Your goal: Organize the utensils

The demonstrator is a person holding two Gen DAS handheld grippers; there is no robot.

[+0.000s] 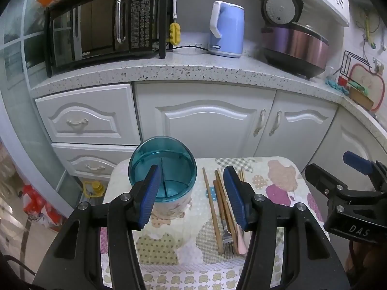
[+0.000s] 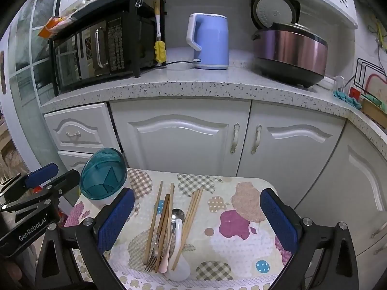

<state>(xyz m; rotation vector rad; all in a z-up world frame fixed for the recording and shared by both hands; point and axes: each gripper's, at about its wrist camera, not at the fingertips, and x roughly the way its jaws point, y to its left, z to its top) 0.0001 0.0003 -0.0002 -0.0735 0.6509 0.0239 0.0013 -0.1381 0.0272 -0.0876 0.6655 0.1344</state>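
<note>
Two claws in view, both yours, both empty. Your left claw [image 1: 192, 195] hangs wide above the near half of the surface [image 1: 285, 169], its left pad in front of the holder [image 1: 162, 169] and its right pad over the right side of the utensil bunch. Your right claw [image 2: 197, 220] is also spread wide, pads well apart, with the utensils lying between and below them; it touches nothing.

Holder: teal, see-through top, pale printed base, upright at the far left corner of the surface. The left view shows dividers splitting its inside into compartments; no utensil shows inside.

Utensils: all flat on the patterned cloth, just right of the holder, lying roughly parallel, long axis running away from you.
- Chopsticks [image 2: 154, 222], light wood, several; one lies at the left edge of the bunch, a pair [image 2: 191, 217] at the right.
- Fork [image 2: 151, 263], metal, tines toward you, near the front edge.
- Spoon [image 2: 177, 215], metal bowl at the far end, in the middle of the bunch.
- White ladle [image 2: 177, 239], partly over the spoon.
- A pink handle [image 2: 162, 264] beside the fork; whose handle, you cannot tell.

Behind: white cabinets, speckled counter with microwave [image 1: 101, 24], blue kettle [image 1: 227, 31], and rice cooker [image 1: 292, 43] with lid up.
</note>
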